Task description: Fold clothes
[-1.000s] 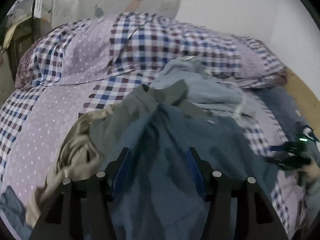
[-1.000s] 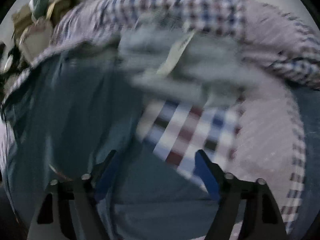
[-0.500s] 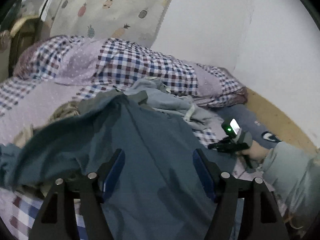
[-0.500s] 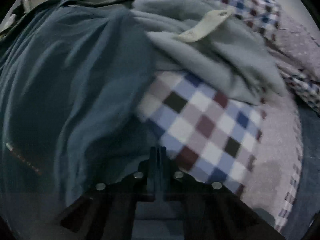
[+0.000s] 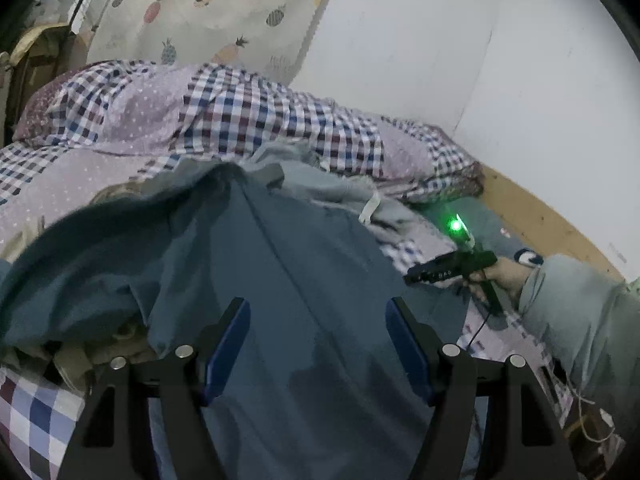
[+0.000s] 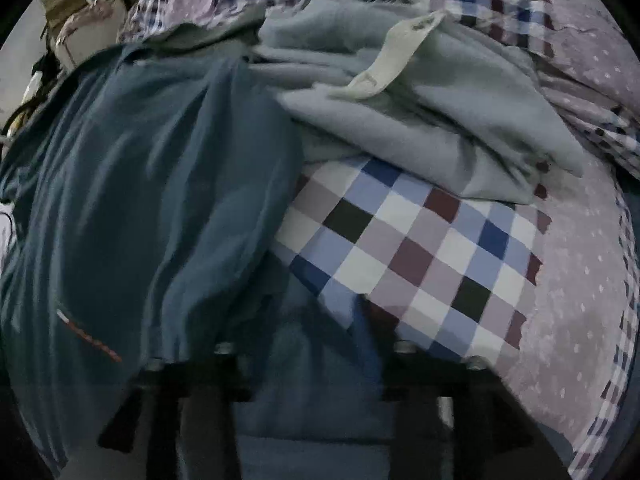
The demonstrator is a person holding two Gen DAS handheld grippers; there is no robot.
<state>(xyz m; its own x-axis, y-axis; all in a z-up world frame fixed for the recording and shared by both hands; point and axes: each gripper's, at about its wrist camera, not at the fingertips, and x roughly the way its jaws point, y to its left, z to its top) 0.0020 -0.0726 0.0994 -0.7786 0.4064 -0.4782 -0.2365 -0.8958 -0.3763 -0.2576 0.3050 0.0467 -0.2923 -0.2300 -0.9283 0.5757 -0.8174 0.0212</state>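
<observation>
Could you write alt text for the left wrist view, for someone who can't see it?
A dark blue garment lies spread on a checked bedspread, the left tool open above it. At right, a hand holds the right tool.

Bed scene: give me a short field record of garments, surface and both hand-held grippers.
surface: checked bedspread
main garment: dark blue garment, spread out, creased
second garment: grey sweatshirt with white tag, crumpled beyond it
left hand-held gripper: open over the blue cloth
right hand-held gripper: blurred, jaws just opening, blue cloth between them
</observation>
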